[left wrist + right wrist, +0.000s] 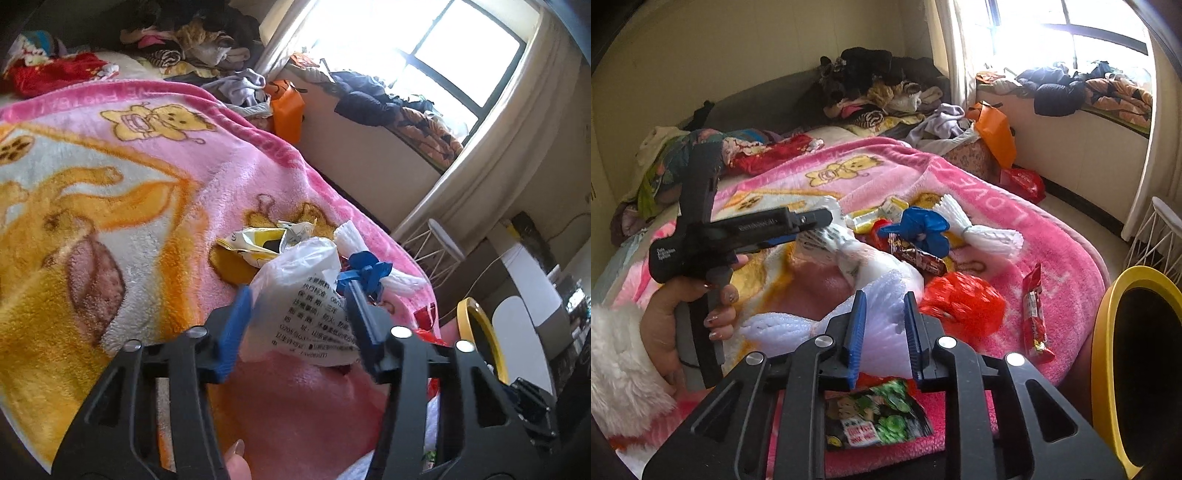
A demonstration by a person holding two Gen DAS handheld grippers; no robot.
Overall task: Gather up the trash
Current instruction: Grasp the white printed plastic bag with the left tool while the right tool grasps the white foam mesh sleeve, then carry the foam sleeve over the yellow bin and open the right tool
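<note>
trash lies scattered on the pink blanket (979, 192): a clear printed plastic bag (303, 295), crumpled yellow wrapper (255, 247), blue plastic scrap (923, 229), white foam net (982, 232), brown candy wrapper (919, 258), crumpled red wrapper (964, 306), flat red sachet (1034, 314), green snack packet (875, 417). yellow-rimmed bin (1108, 332) beside the bed edge.

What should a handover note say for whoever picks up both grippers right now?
Left claw: fingers apart around a white printed plastic bag on the pink blanket; grip not closed.
Right claw: open, empty, hovering above white foam wrap.
Still on the blanket: blue balloon, white foam net sleeve, red crumpled wrapper, long red snack packet, brown candy wrapper, yellow wrapper, green snack bag.
Yellow-rimmed bin stands at the bed's right edge.
Done: nothing visibly binned. Left: everything above.
</note>
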